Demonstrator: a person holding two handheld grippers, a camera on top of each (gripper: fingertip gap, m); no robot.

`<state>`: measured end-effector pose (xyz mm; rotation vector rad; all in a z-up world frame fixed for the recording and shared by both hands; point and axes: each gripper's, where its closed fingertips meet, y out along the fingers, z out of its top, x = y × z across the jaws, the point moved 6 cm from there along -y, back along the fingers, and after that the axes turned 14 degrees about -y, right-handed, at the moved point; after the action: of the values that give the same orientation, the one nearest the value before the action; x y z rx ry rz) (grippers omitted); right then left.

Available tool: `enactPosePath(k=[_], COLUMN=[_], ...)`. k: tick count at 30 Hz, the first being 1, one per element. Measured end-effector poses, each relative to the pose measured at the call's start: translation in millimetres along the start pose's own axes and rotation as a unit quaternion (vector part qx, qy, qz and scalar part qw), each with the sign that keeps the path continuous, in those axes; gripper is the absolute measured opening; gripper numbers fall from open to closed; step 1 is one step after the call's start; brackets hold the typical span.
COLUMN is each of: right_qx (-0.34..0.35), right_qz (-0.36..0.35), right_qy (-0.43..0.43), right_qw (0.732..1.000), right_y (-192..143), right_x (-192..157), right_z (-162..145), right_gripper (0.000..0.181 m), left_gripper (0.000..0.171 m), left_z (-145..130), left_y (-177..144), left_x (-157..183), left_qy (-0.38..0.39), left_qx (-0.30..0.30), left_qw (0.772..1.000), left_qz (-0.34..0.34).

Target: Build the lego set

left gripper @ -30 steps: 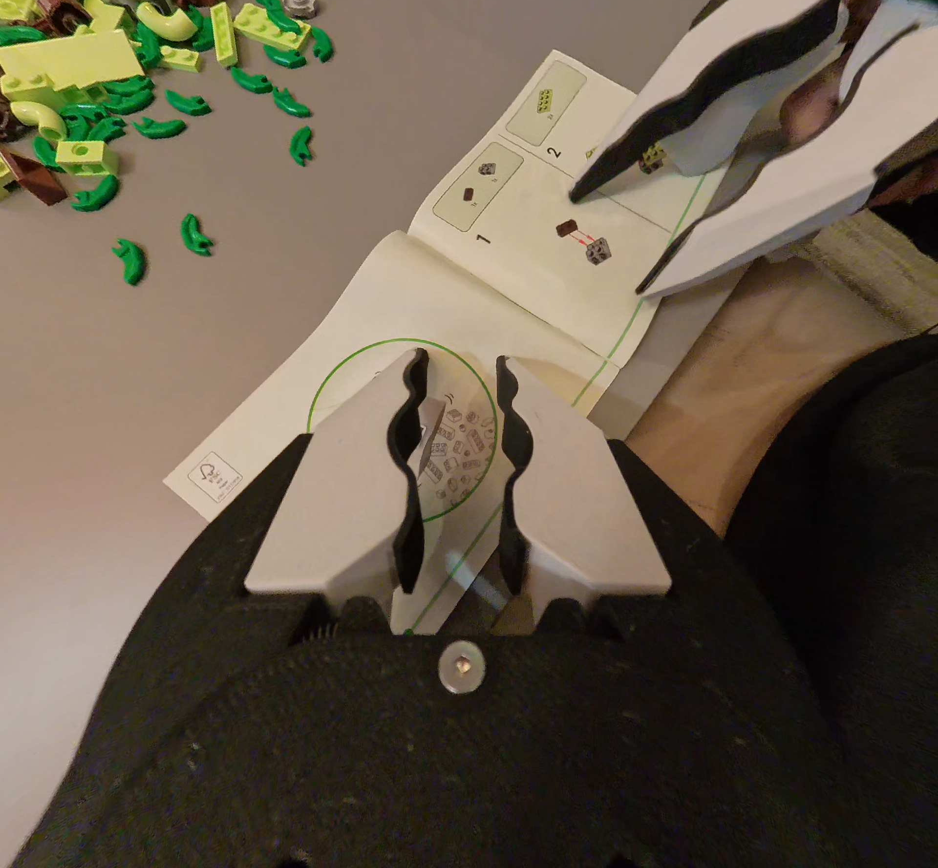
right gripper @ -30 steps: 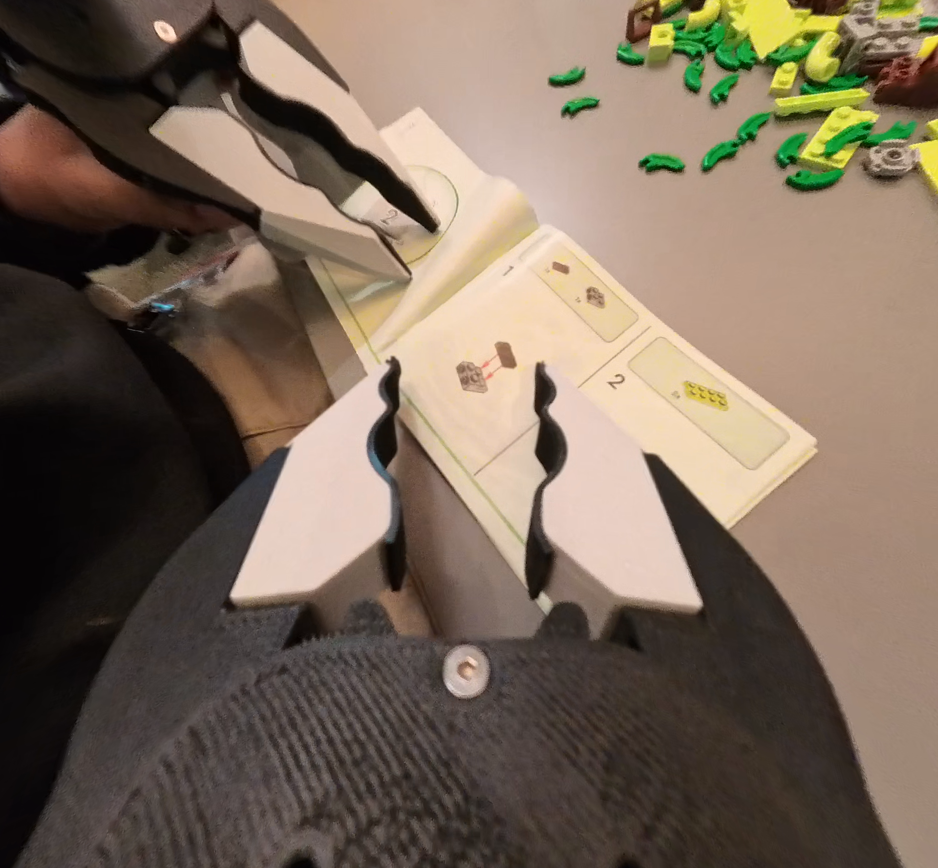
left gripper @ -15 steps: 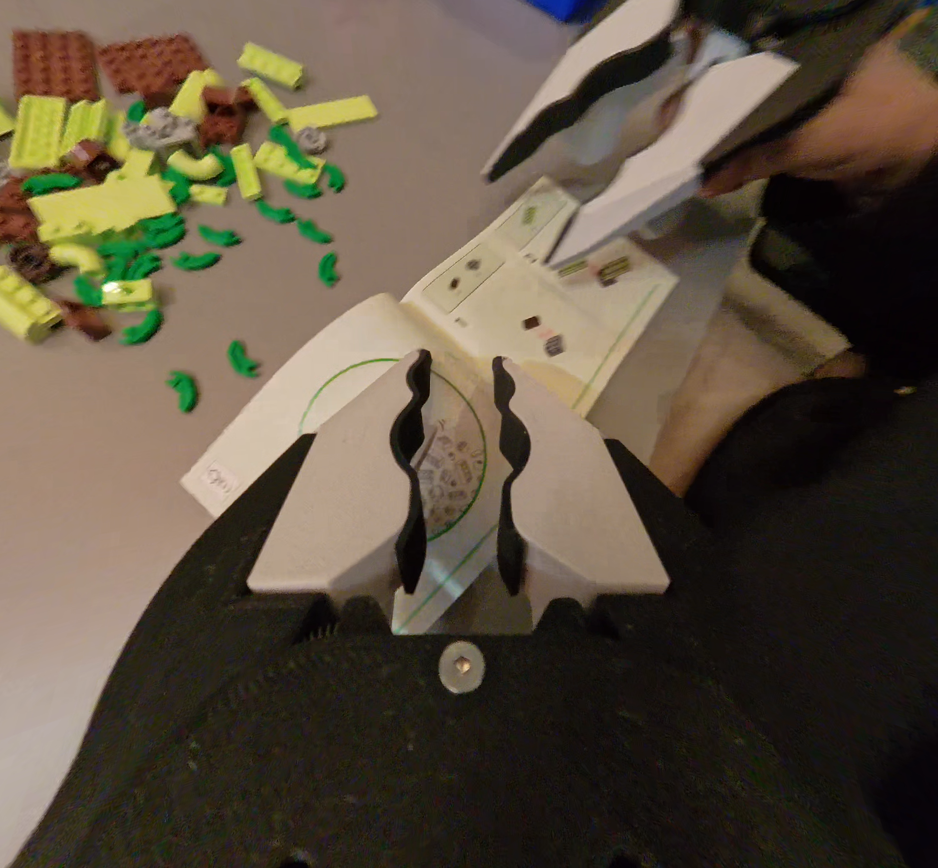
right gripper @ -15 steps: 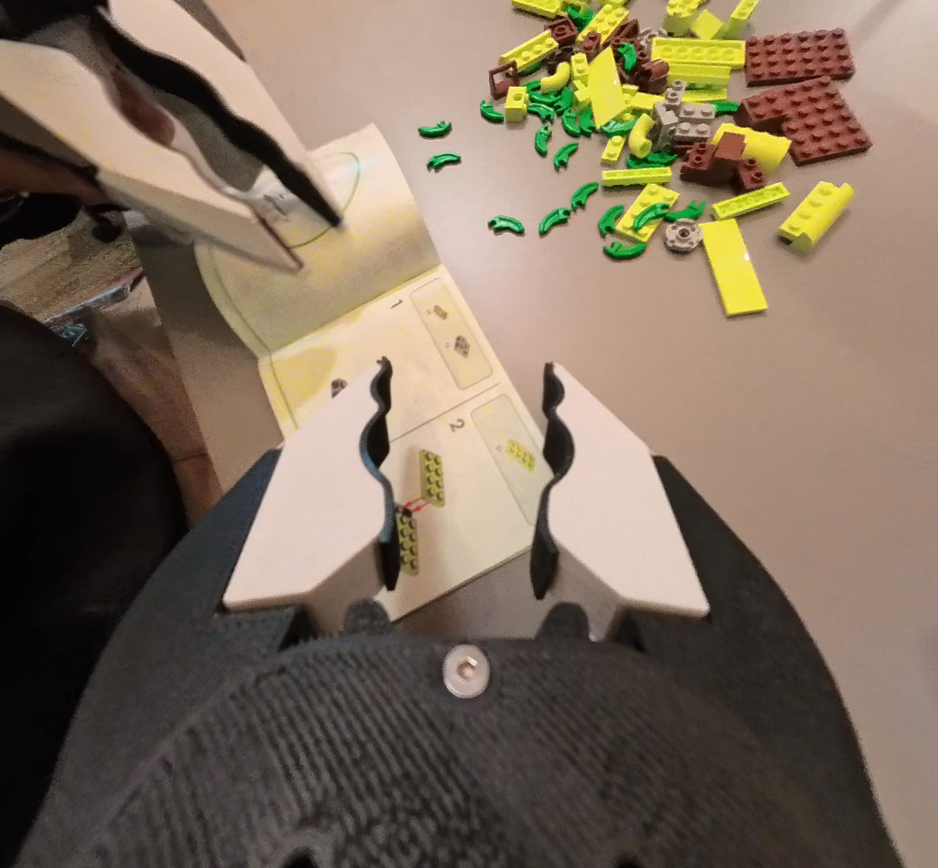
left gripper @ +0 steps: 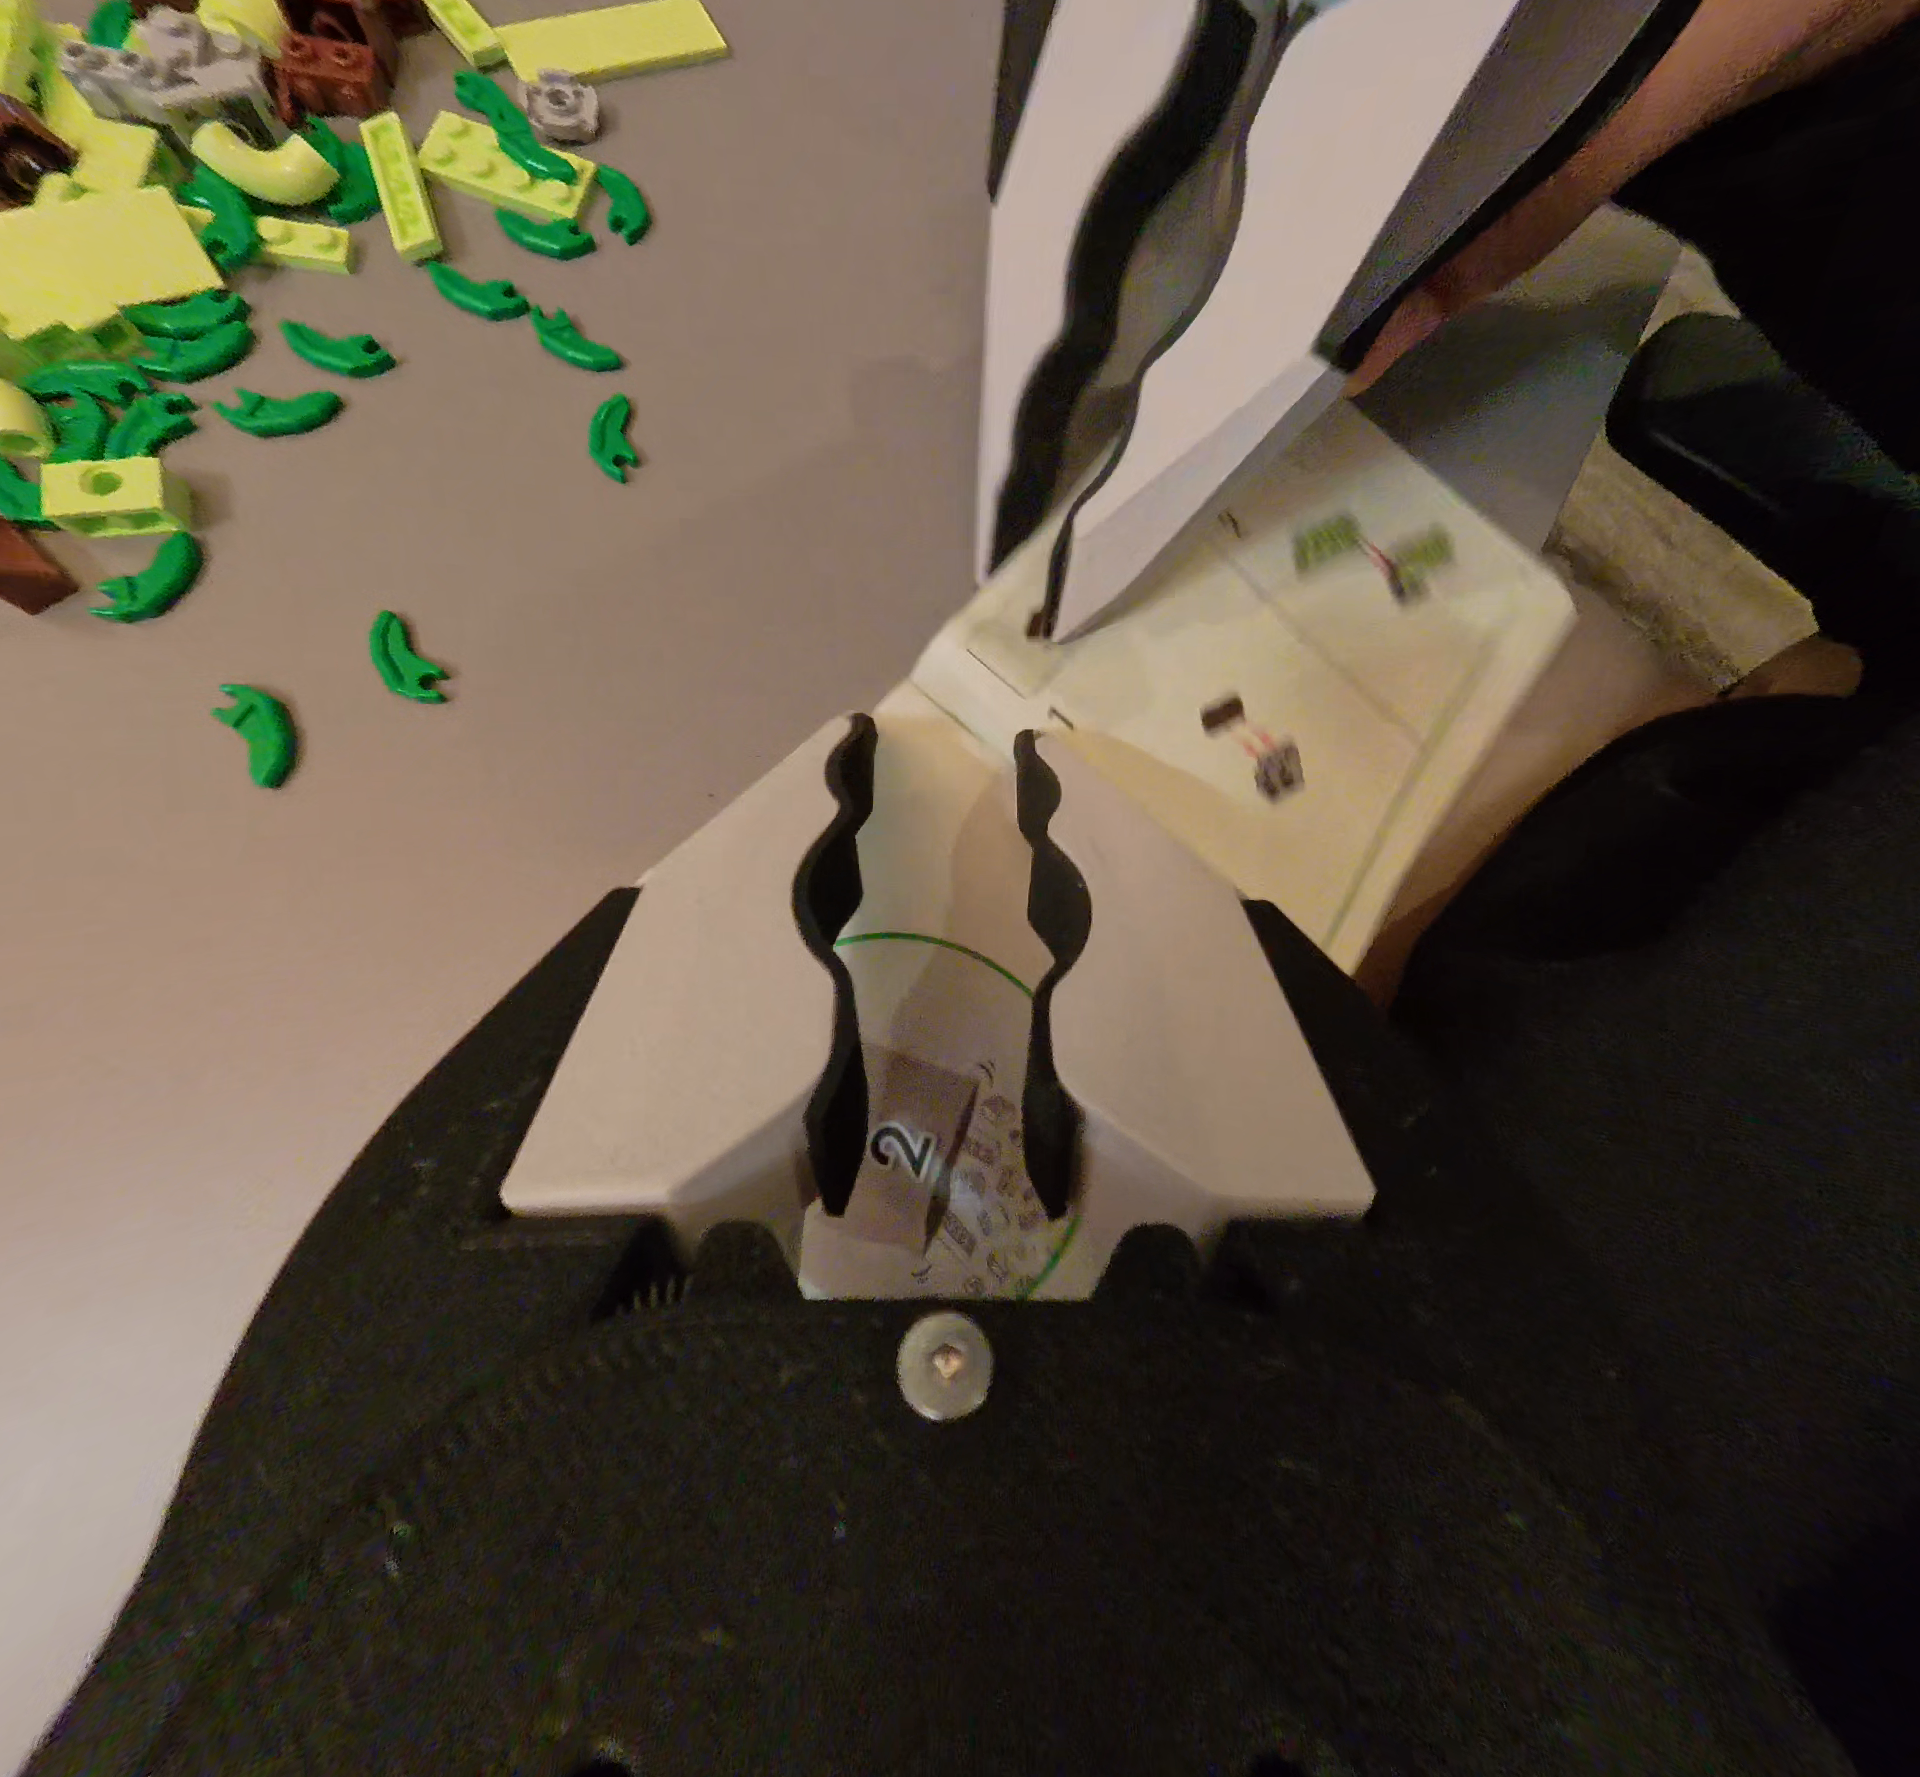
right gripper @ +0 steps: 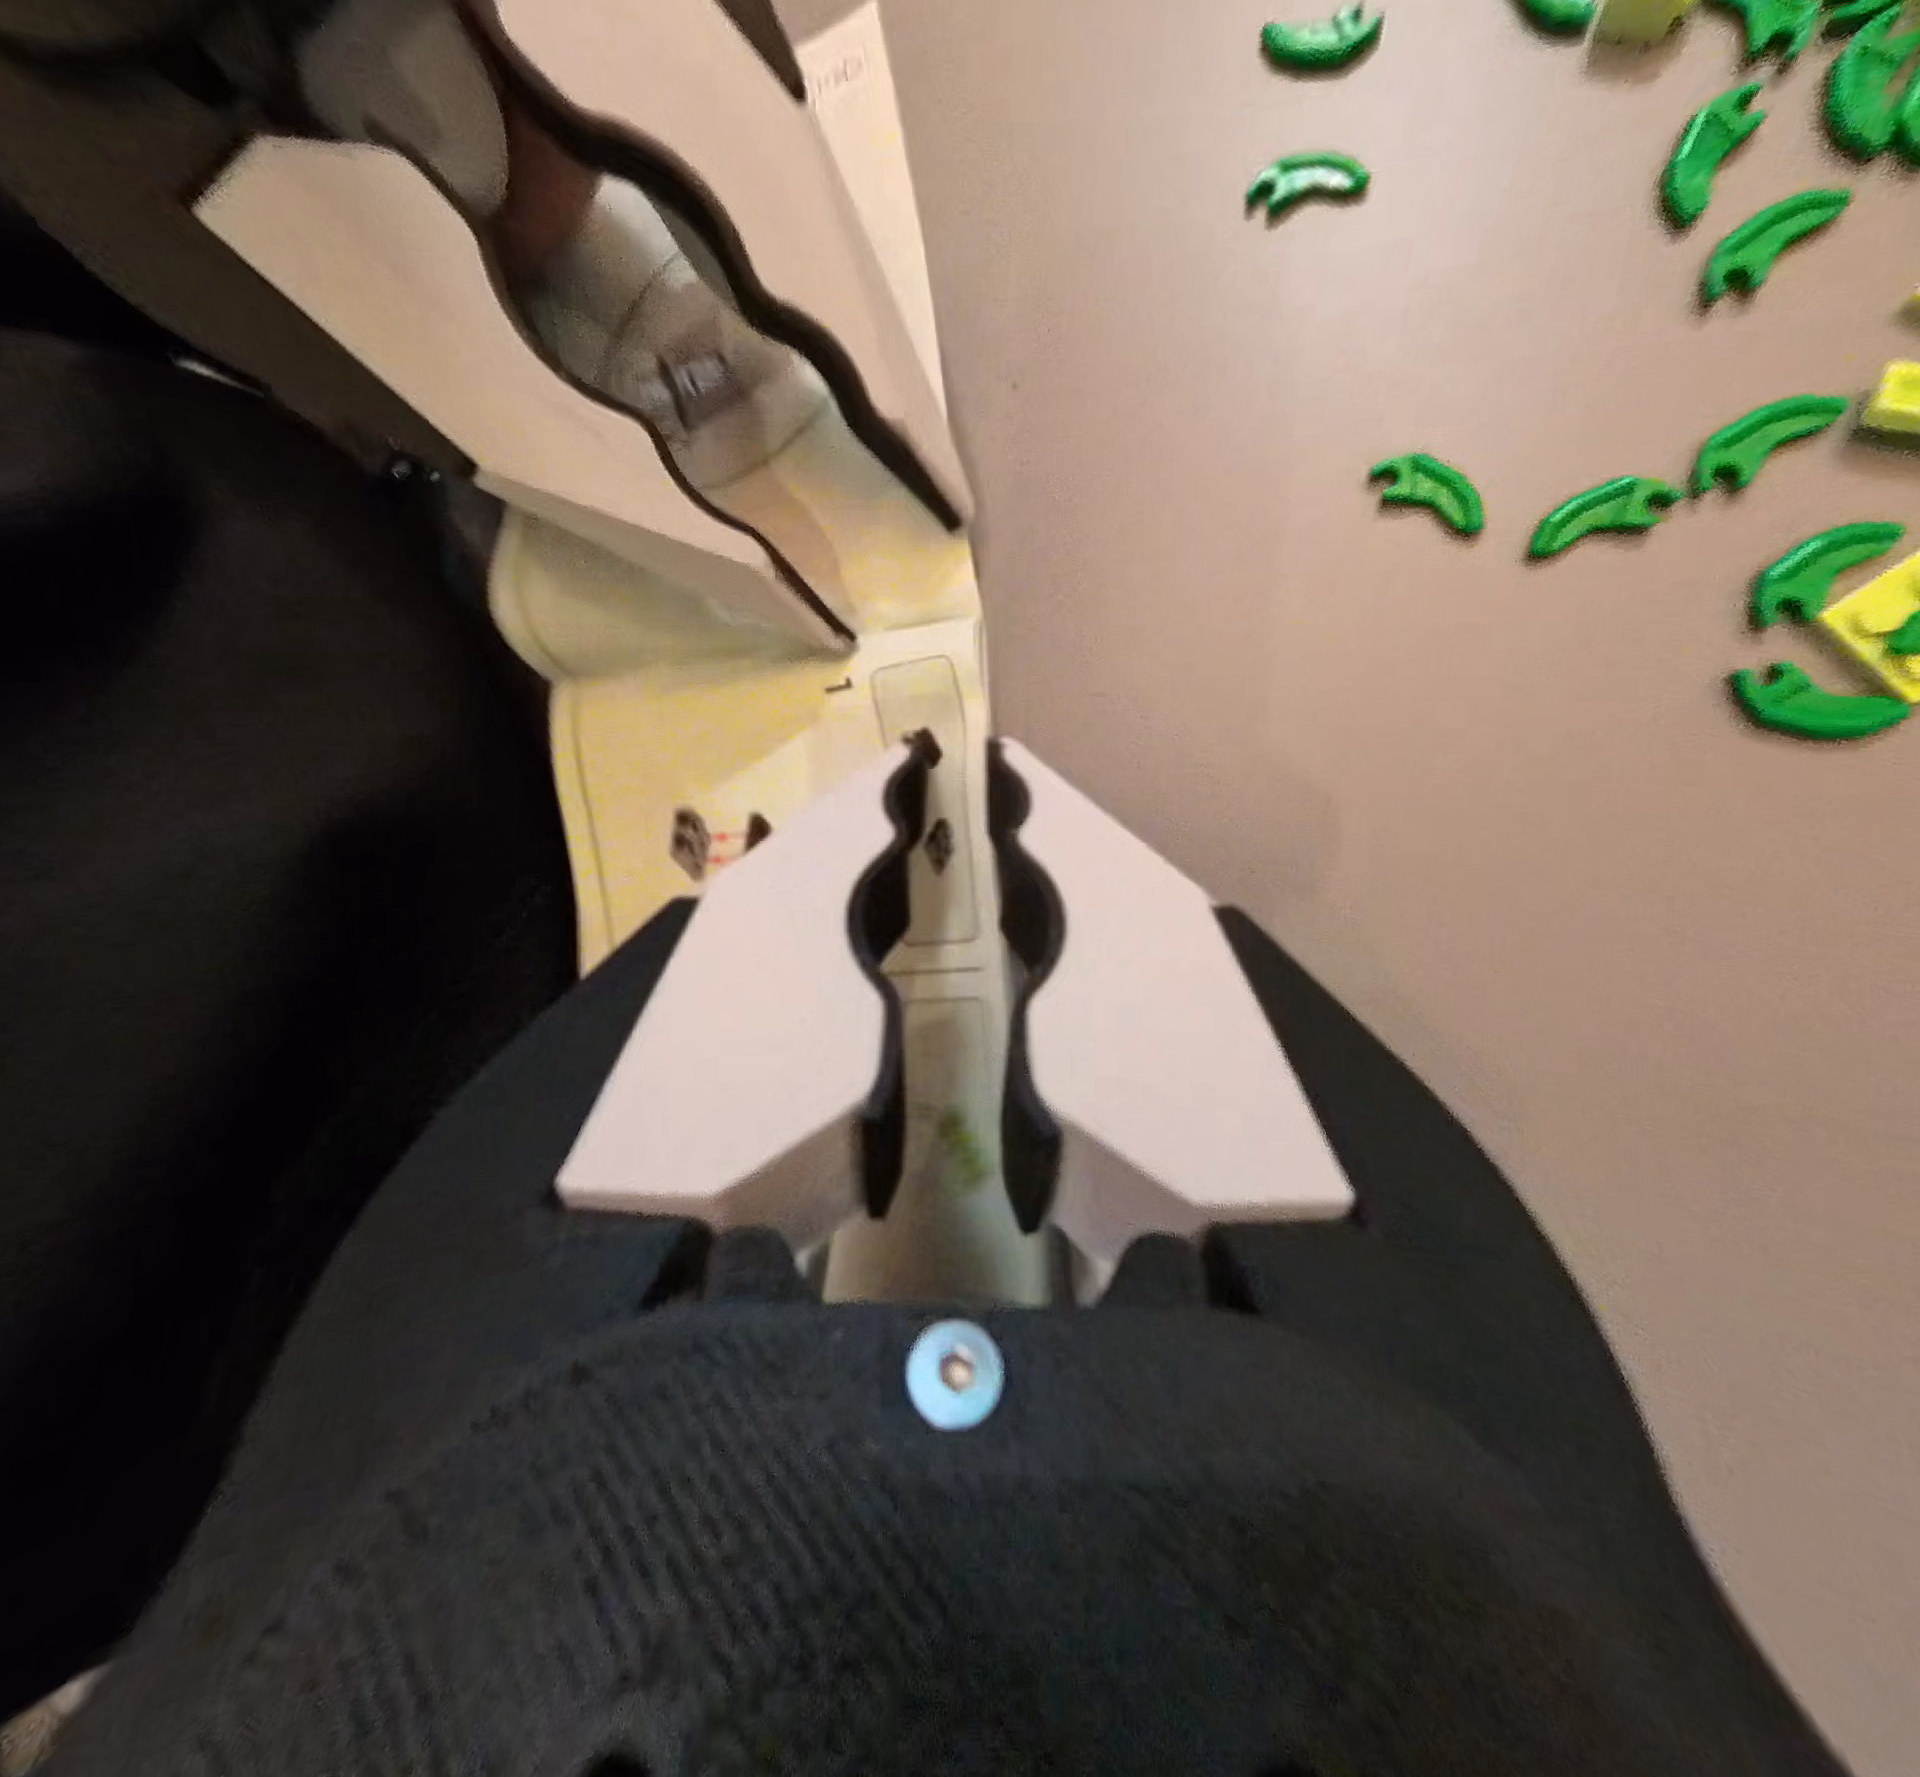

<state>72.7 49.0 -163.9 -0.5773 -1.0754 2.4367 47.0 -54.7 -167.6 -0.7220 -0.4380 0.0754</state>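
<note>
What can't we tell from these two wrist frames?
- Left wrist view: right gripper tips sit on the booklet; a pinched page edge is not discernible.
- Right wrist view: right gripper nearly shut around a page; contact hidden by the fingers.
- Both views: brick pile cut off by the frame edge.
- Booklet drawings blurred.

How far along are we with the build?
Done: nothing joined; bricks lie loose on the table. In hand: no brick; left tongs open over the booklet, right tongs nearly closed at its page edge, grip unclear. Left: the whole build.
</note>
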Motion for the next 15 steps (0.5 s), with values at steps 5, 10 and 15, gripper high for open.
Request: enactPosePath(k=[5,10,15], right_qx=[0.000,0.046,0.059], right_qz=[0.006,-0.010,-0.026], right_qy=[-0.031,-0.152,-0.208], right_qw=[1.000,0.987,0.976], right_y=[4,-8,-14], right_x=[-10,-31,-44], right_z=[1,19,33], right_gripper=[0.001,0.000,0.000], left_gripper=[0.052,0.074,0.040], left_z=[6,5,-10], left_y=[-7,-17,-25], left_x=[6,7,12], left_qy=[0.002,-0.009,-0.015], left_qx=[0.025,-0.052,-0.177], left_qw=[0.998,0.993,0.973], left_qz=[-0.052,-0.103,-0.146])
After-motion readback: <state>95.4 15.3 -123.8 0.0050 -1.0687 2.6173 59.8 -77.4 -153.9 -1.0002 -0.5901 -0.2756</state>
